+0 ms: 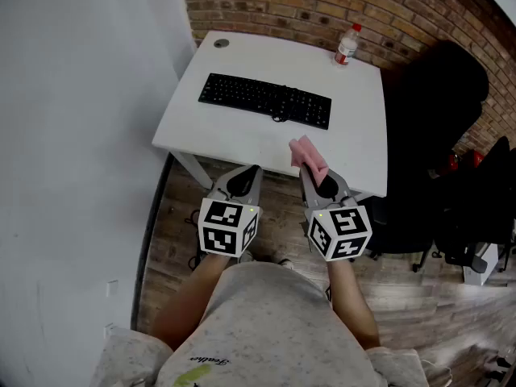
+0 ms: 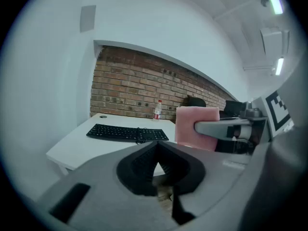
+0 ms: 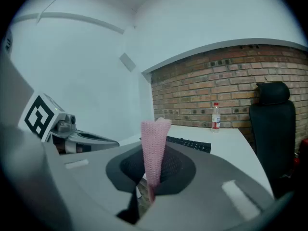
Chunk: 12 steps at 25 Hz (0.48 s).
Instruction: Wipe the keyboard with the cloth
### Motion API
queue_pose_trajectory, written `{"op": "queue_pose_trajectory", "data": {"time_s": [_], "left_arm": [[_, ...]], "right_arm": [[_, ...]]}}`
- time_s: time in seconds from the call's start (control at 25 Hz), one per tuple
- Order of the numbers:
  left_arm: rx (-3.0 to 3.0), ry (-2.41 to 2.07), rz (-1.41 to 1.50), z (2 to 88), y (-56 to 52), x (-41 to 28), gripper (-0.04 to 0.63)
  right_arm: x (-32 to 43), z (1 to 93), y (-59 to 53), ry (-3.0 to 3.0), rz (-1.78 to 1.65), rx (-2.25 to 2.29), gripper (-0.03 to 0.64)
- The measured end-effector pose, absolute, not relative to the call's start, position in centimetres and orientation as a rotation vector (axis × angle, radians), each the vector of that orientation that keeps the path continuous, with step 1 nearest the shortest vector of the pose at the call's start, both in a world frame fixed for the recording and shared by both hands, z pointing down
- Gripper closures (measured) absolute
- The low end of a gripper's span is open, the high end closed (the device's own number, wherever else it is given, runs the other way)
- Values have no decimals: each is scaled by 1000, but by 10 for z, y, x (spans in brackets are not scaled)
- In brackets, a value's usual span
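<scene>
A black keyboard lies across the middle of the white table; it also shows in the left gripper view as the keyboard. My right gripper is shut on a pink cloth that sticks up past its jaws over the table's near edge. The cloth stands upright between the jaws in the right gripper view, and the cloth appears at the right in the left gripper view. My left gripper is shut and holds nothing, just short of the table's front edge.
A clear bottle with a red cap stands at the table's far right corner by the brick wall. A black office chair sits to the right of the table. A white wall runs along the left.
</scene>
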<state>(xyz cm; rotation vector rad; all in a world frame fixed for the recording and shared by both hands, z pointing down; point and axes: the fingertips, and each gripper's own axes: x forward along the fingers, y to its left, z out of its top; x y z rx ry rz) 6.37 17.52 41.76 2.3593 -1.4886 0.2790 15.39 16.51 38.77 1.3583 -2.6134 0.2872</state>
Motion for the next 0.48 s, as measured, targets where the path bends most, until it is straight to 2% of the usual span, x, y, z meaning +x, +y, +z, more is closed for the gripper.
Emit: {"op": "queue_pose_trajectory", "data": {"time_s": [0.48], "left_arm": [[2341,-1466,263,424,165,28,604]], "right_arm": [[120,390,156,-2608,309,1371,592]]}}
